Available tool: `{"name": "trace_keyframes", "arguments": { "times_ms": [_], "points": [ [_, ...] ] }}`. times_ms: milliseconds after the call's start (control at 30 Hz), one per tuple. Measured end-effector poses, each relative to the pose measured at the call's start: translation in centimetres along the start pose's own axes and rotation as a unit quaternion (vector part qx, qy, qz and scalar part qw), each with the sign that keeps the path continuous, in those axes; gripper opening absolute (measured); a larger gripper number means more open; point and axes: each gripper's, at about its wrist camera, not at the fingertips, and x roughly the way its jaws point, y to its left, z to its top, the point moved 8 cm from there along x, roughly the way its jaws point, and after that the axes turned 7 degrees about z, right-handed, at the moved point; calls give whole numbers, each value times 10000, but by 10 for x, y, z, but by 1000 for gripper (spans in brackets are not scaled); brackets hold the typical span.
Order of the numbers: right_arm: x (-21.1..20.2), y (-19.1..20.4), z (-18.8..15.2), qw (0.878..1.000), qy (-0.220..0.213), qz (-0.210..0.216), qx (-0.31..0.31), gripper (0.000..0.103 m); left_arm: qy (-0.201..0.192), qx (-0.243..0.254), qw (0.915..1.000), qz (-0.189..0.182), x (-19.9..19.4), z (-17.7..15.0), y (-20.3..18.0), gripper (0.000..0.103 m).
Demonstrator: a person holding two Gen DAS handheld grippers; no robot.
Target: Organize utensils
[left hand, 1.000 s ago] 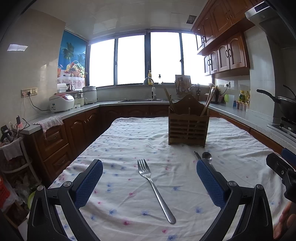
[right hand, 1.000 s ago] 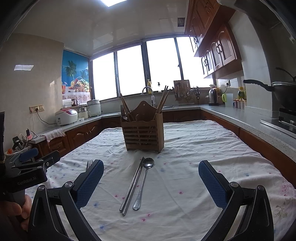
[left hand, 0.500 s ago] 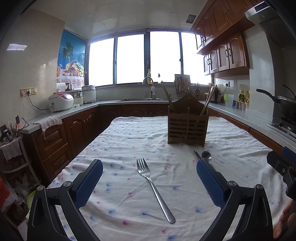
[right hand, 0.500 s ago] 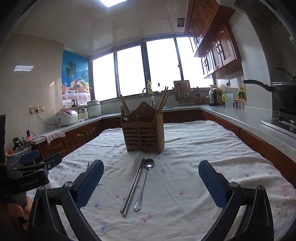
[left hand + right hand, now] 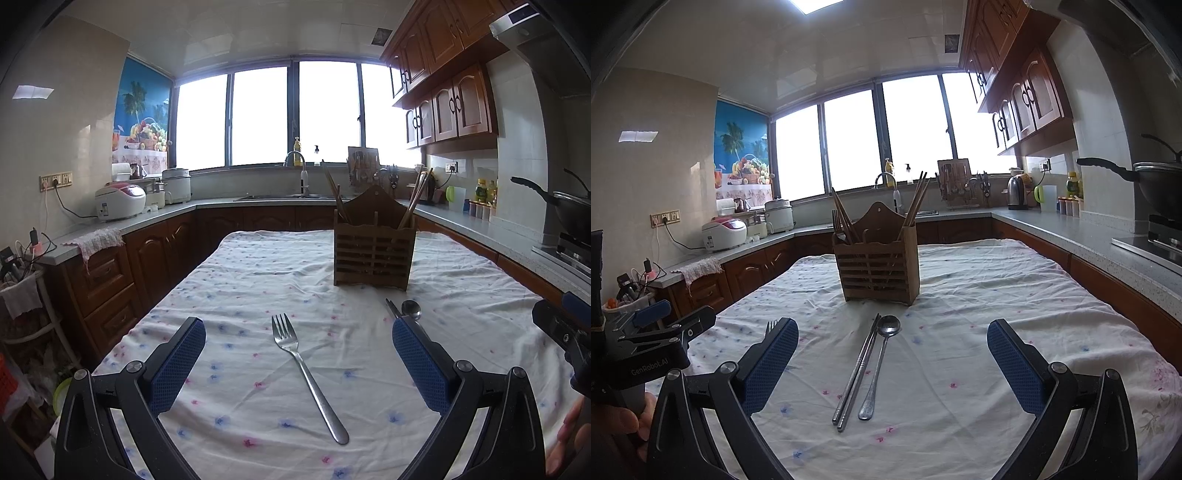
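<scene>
Waiting at the start, both the left gripper (image 5: 297,349) and right gripper (image 5: 892,350) hang with jaws wide and hold nothing.
On the flowered tablecloth (image 5: 1015,295) of a kitchen table, the wooden holder (image 5: 877,267) already has chopsticks; the metal chopsticks (image 5: 857,373), fork (image 5: 306,373) and spoon (image 5: 881,363) lie loose before it.
</scene>
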Motion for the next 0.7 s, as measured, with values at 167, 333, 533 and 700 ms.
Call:
{"name": "trace_keyframes", "arguments": {
  "times_ms": [167,333,533,700],
  "points": [
    [0,0,0,10000,0,3,4,103,0,-5,10000,-16,0,0,0,102],
    [0,1,0,10000,2,0,0,103,1,-8,10000,-16,0,0,0,102],
    [0,1,1,10000,6,3,6,103,3,0,10000,-16,0,0,0,102],
    [0,1,1,10000,10,2,11,103,-3,5,10000,-8,0,-1,-1,102]
  ]
}}
